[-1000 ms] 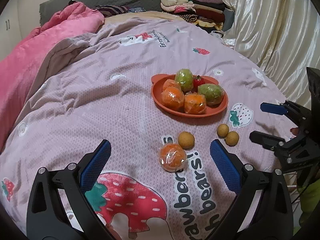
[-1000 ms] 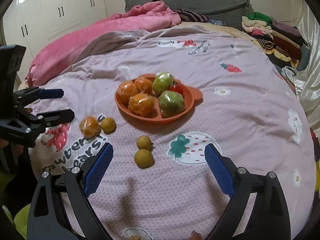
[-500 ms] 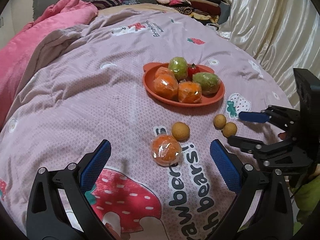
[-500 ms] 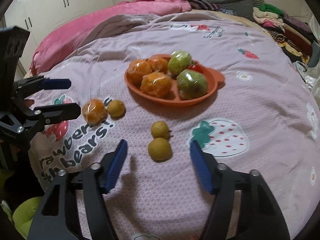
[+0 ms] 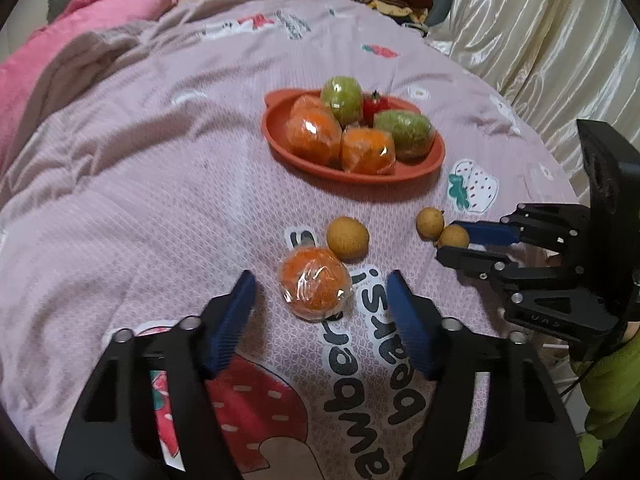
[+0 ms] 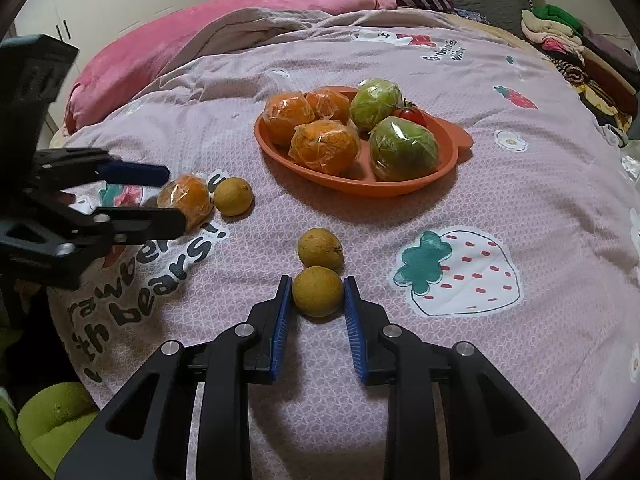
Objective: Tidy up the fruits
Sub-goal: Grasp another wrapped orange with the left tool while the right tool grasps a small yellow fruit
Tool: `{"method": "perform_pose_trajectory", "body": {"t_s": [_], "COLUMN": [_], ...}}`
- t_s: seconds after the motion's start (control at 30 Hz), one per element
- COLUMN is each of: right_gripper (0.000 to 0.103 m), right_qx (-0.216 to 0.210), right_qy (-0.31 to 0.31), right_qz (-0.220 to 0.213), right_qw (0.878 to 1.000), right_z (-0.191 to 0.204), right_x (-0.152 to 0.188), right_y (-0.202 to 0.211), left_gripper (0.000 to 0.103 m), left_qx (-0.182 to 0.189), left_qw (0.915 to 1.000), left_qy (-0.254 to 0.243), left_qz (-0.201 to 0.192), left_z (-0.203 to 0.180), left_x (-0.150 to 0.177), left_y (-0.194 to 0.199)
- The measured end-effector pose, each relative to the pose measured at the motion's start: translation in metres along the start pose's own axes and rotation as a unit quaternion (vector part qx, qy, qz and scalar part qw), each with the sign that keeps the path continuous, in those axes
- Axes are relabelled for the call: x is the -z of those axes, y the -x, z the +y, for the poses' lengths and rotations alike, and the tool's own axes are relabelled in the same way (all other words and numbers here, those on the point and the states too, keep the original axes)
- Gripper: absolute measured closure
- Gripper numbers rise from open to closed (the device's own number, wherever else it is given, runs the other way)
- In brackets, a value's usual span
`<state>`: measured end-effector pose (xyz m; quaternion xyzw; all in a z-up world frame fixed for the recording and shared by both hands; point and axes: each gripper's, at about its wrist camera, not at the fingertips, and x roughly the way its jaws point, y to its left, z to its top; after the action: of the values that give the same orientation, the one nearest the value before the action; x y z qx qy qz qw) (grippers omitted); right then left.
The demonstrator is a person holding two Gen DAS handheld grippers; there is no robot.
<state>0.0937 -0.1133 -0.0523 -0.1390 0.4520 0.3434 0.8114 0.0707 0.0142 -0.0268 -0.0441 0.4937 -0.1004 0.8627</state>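
Observation:
A plastic-wrapped orange (image 5: 316,286) lies on the pink quilt between the fingers of my left gripper (image 5: 320,280). Its jaws are closing, with a gap still on both sides of the orange. My right gripper (image 6: 317,282) is shut on a small yellow-brown fruit (image 6: 318,296), its blue pads pressing both sides while the fruit rests on the quilt. A second small fruit (image 6: 320,248) sits just beyond it, and a third (image 6: 233,196) lies beside the wrapped orange (image 6: 186,198). The orange plate (image 6: 320,182) holds three wrapped oranges, two wrapped green fruits and a tomato.
The quilt (image 5: 160,200) covers a bed. A pink blanket (image 6: 200,32) is bunched at the far left, folded clothes (image 6: 580,48) are stacked at the far right, and a shiny cream curtain (image 5: 540,40) hangs along the right side. A green sleeve (image 5: 608,392) shows behind the right gripper.
Both grippers sank toward the quilt. The right jaws went from wide open to shut on the nearer small fruit. The left jaws narrowed around the wrapped orange.

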Motion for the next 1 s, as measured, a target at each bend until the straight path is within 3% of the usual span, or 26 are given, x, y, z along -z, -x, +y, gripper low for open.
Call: {"method": "perform_pose_trajectory", "body": {"t_s": [0.3, 0.7, 1.0], "right_gripper": [0.078, 0.078, 0.078], "right_qx": [-0.004, -0.008, -0.009], "right_qy": [-0.009, -0.017, -0.015], "right_qz": [-0.017, -0.055, -0.085], "right_qw": [1.0, 0.998, 0.996], "right_z": [-0.005, -0.011, -0.018], "right_x": [0.004, -0.005, -0.02], "right_y": [0.013, 0.038, 0.047], "left_gripper": [0.072, 0.073, 0.073], "left_qx": [-0.003, 0.011, 0.022], "left_qw": [0.9998, 0.9996, 0.9991], "left_qy": [0.005, -0.002, -0.005], "left_qz": [0.017, -0.026, -0.037], "left_z": [0.003, -0.002, -0.005], "left_x": [-0.002, -0.007, -0.036], "left_y": [-0.016, 0.009, 0.015]}}
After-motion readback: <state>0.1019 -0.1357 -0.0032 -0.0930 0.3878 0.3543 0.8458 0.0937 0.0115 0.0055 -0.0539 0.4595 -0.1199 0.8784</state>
